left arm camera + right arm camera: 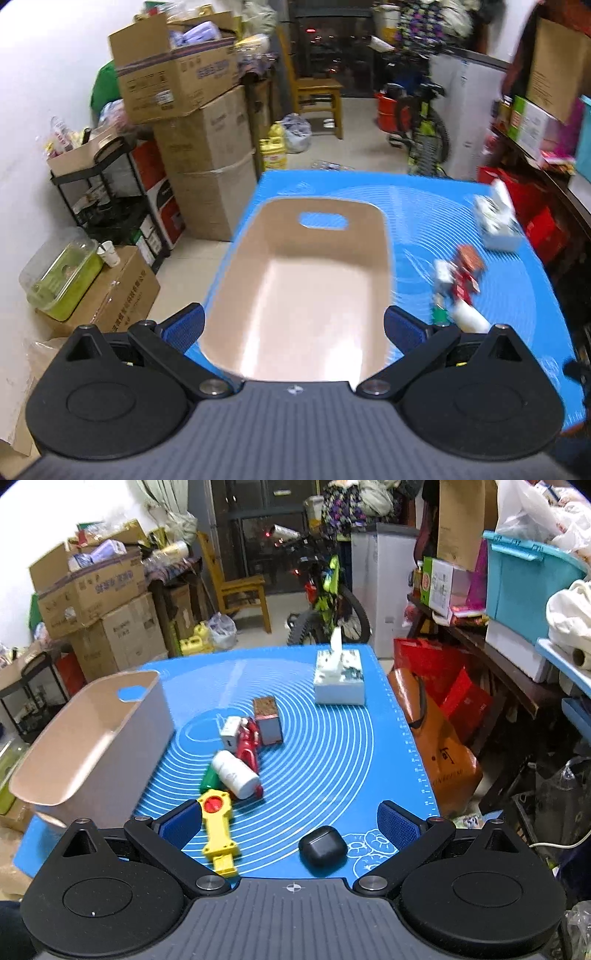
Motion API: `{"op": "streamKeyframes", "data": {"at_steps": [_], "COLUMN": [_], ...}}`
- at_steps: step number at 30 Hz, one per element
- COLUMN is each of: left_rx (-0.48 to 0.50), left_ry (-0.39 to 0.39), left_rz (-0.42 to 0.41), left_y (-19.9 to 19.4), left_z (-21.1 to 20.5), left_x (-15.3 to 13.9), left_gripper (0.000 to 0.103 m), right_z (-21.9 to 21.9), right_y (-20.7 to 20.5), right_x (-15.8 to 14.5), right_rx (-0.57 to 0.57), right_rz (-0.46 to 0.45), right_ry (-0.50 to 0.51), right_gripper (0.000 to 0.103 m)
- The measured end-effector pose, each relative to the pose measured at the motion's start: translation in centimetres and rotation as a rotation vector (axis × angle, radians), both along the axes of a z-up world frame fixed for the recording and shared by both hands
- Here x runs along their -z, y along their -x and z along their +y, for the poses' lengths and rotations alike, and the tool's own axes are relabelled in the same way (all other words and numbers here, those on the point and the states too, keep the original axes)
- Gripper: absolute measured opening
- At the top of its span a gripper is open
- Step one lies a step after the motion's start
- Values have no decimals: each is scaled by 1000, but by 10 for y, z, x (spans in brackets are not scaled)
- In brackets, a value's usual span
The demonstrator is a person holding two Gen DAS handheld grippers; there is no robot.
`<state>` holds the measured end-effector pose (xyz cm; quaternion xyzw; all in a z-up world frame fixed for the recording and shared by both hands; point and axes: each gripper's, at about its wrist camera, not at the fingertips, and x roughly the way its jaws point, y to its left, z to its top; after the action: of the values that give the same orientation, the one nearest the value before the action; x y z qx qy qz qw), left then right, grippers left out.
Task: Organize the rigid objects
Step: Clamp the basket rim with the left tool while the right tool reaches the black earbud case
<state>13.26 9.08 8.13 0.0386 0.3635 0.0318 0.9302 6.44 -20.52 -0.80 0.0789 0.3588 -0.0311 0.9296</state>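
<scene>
A cluttered storage room with stacked cardboard boxes [92, 590] and a bicycle [328, 605] surrounds a table covered by a blue mat [325, 746] printed with concentric rings. A beige bin [306, 291] with a handle cutout stands empty at the mat's left side. A tissue box [340, 681] sits near the far right edge. Grouped at centre, close together: a small brown-topped box [268, 720], a white bottle [236, 773] lying on its side, a red figure [246, 744] and a green item [209, 779]. A yellow tool [217, 830] and a black case [322, 846] lie nearest. The left gripper [295, 325] hovers over the bin, jaws wide and empty. The right gripper [291, 821] is spread wide, empty, above the black case.
</scene>
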Motion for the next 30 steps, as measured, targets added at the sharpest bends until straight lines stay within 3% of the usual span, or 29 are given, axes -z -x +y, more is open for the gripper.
{"op": "streamKeyframes", "data": {"at_steps": [5,14,16,21,23,25,28,30], "left_rx": [-51,-75,-73,-100,-102,-110,-98,-90], "left_ry": [-52,-16,-9,18,34,30,34,42], "left_rz": [63,200,240,317,338,372,387,387], "left_y": [-42,-93,-96,-100,-101,-103,-102,-103], "left_z": [41,83,86,99,103,103,103,101], "left_x": [14,63,77,101,108,114,116,117], "left_gripper": [102,98,84,71,59,39,26,23], "right_z": [0,-9,-11,-19,-18,-16,-13,-12], "right_y": [-29,-68,-72,-78,-79,-78,-77,-80], "right_x": [26,86,100,110,114,117,119,120], "right_rx": [12,33,41,67,65,56,42,36], "right_rz": [65,188,236,255,261,268,268,270], "right_ry": [16,-11,-6,-39,-35,-16,-4,0], "right_gripper": [100,99,96,95,95,95,95,95]}}
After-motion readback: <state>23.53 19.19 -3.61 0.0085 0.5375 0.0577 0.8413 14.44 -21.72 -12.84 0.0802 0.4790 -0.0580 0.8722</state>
